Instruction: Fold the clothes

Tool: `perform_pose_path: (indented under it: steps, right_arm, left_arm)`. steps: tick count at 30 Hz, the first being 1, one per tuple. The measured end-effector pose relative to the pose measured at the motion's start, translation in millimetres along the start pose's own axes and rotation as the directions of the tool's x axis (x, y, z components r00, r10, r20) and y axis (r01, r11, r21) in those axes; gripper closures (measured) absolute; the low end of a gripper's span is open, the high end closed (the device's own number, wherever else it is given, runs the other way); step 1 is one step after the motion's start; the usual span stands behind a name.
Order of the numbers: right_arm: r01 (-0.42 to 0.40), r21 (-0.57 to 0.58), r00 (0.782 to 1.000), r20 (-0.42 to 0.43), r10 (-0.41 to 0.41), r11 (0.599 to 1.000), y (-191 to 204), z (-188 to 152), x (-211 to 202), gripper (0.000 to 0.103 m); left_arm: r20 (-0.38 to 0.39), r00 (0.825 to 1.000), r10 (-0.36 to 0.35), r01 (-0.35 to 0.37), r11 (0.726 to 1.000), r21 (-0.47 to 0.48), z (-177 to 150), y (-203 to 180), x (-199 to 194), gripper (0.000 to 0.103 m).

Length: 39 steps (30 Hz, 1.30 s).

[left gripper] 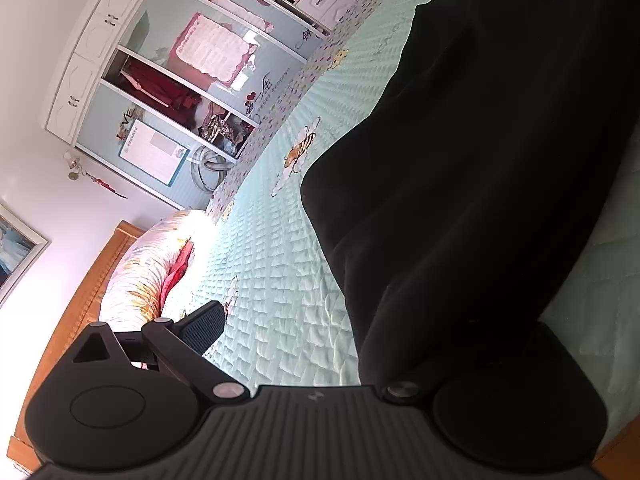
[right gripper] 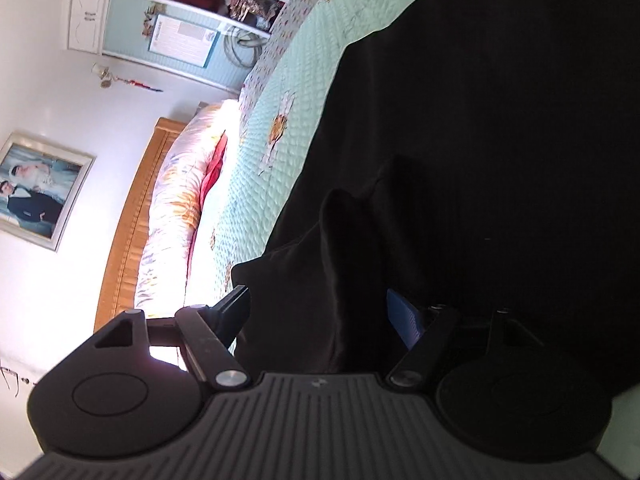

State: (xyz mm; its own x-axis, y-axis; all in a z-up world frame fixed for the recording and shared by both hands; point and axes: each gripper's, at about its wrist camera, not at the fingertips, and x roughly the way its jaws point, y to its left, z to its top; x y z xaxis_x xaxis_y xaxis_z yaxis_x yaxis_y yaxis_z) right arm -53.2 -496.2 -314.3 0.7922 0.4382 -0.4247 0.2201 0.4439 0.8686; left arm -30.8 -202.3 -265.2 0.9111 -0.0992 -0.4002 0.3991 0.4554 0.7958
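Observation:
A black garment (left gripper: 480,180) lies spread on the mint quilted bedspread (left gripper: 272,300) and fills the right half of both views. My left gripper (left gripper: 360,320) stands wide open at its near edge. Its left finger (left gripper: 204,330) is over bare quilt, and its right finger is hidden under the cloth. In the right wrist view, my right gripper (right gripper: 320,312) is open around a raised fold of the black garment (right gripper: 344,260). The left finger (right gripper: 236,312) is at the fold's edge, and the blue-padded right finger (right gripper: 404,316) sits apart from it.
A rolled floral duvet (right gripper: 172,216) lies against the wooden headboard (right gripper: 128,224) at the far end of the bed. A white and blue wardrobe (left gripper: 160,92) stands past the bed's far side. Bare quilt shows to the left of the garment.

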Motion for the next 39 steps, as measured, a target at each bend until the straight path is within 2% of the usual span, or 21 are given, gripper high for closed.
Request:
perform_pose_path:
  steps: [2, 4, 6, 9, 10, 12, 13, 14, 15, 16, 17, 18, 19, 23, 24, 25, 28, 32, 34, 37, 39]
  right_arm:
    - [0.014, -0.053, 1.000, -0.022, -0.015, 0.998, 3.2, -2.7, 4.8, 0.031]
    - [0.033, -0.068, 0.999, -0.023, -0.034, 0.997, 2.7, -4.6, 5.6, 0.051]
    - [0.028, -0.023, 1.000, -0.004, -0.028, 0.999, -7.2, -4.7, -0.2, 0.065]
    - [0.007, 0.029, 1.000, 0.027, -0.008, 1.000, -22.9, -6.7, -12.5, 0.079]
    - [0.002, 0.030, 0.999, 0.035, -0.003, 1.000, -25.6, -7.8, -16.0, 0.080]
    - [-0.037, 0.045, 0.998, 0.050, 0.035, 0.998, -28.9, -11.2, -21.7, 0.078]
    - [-0.060, 0.058, 0.996, 0.064, 0.057, 0.997, -30.5, -12.7, -25.7, 0.075]
    - [-0.089, 0.075, 0.993, 0.090, 0.082, 0.993, -32.6, -13.5, -32.6, 0.073]
    - [-0.116, 0.090, 0.987, 0.119, 0.105, 0.989, -34.8, -14.7, -40.4, 0.060]
    - [-0.136, 0.097, 0.981, 0.152, 0.120, 0.986, -37.9, -17.2, -51.4, 0.053]
    - [-0.139, 0.102, 0.977, 0.178, 0.119, 0.985, -41.0, -19.7, -61.1, 0.053]
    - [-0.138, 0.108, 0.975, 0.192, 0.115, 0.985, -44.0, -22.7, -68.3, 0.053]
    - [-0.139, 0.115, 0.972, 0.203, 0.114, 0.984, -47.1, -25.5, -74.7, 0.053]
    - [-0.178, 0.166, 0.966, 0.216, 0.140, 0.970, -57.3, -33.5, -88.4, 0.053]
    - [-0.184, 0.176, 0.965, 0.219, 0.144, 0.967, -59.3, -35.2, -91.9, 0.053]
    - [-0.189, 0.180, 0.964, 0.220, 0.148, 0.965, -61.1, -36.8, -94.3, 0.051]
    - [-0.172, 0.188, 0.966, 0.222, 0.129, 0.967, -66.8, -41.2, -96.2, 0.041]
    - [-0.192, 0.175, 0.959, 0.243, 0.146, 0.966, -69.6, -43.0, -97.3, 0.041]
    - [-0.185, 0.158, 0.958, 0.249, 0.143, 0.970, -65.9, -40.5, -97.0, 0.039]
    - [-0.248, 0.198, 0.942, 0.279, 0.188, 0.948, -72.1, -50.5, -102.4, 0.038]
    - [-0.306, 0.242, 0.929, 0.289, 0.232, 0.921, -80.2, -61.4, -104.4, 0.038]
  left_arm:
    - [-0.001, 1.000, -0.006, 0.006, 1.000, 0.007, 0.9, 0.9, 0.2, 0.002]
    - [-0.002, 0.999, -0.048, 0.048, 0.999, 0.001, 2.8, 7.5, -2.4, 0.002]
    - [-0.003, 0.994, -0.114, 0.114, 0.993, -0.025, 4.2, 17.8, -7.1, 0.002]
    - [0.039, 0.966, -0.254, 0.257, 0.959, -0.117, 2.2, 40.2, -22.8, 0.002]
    - [0.058, 0.951, -0.305, 0.311, 0.936, -0.163, 3.0, 47.3, -28.1, 0.002]
    - [0.103, 0.909, -0.403, 0.416, 0.874, -0.252, 4.8, 61.5, -38.5, 0.002]
    - [0.152, 0.877, -0.456, 0.480, 0.821, -0.308, 10.7, 69.9, -42.9, 0.002]
    - [0.205, 0.840, -0.502, 0.542, 0.760, -0.360, 16.7, 78.4, -47.2, 0.002]
    - [0.261, 0.799, -0.542, 0.600, 0.690, -0.405, 22.7, 86.9, -51.4, 0.002]
    - [0.307, 0.753, -0.583, 0.655, 0.617, -0.436, 34.4, 92.6, -49.0, 0.002]
    - [0.333, 0.710, -0.621, 0.698, 0.556, -0.451, 47.0, 92.1, -43.1, 0.001]
    - [0.347, 0.679, -0.647, 0.725, 0.520, -0.451, 59.0, 89.6, -35.8, 0.001]
    - [0.354, 0.658, -0.664, 0.744, 0.502, -0.441, 73.8, 74.9, -31.6, 0.001]
    - [0.304, 0.591, -0.747, 0.797, 0.481, -0.365, 124.7, 24.0, -7.7, 0.003]
    - [0.290, 0.582, -0.760, 0.804, 0.484, -0.345, 132.6, 11.4, -5.9, 0.003]
    - [0.272, 0.586, -0.763, 0.803, 0.502, -0.322, 140.2, 1.1, -3.5, 0.003]
    - [0.211, 0.636, -0.743, 0.762, 0.558, -0.330, 153.4, -19.0, 6.7, 0.006]
    - [0.155, 0.654, -0.740, 0.735, 0.574, -0.360, 156.2, -22.9, 13.4, 0.009]
    - [0.158, 0.651, -0.742, 0.736, 0.567, -0.369, 154.8, -20.5, 10.7, 0.010]
    - [0.212, 0.628, -0.749, 0.745, 0.501, -0.440, 142.7, -2.1, 8.5, 0.011]
    - [0.248, 0.617, -0.747, 0.763, 0.490, -0.422, 133.6, 8.2, 2.8, 0.011]
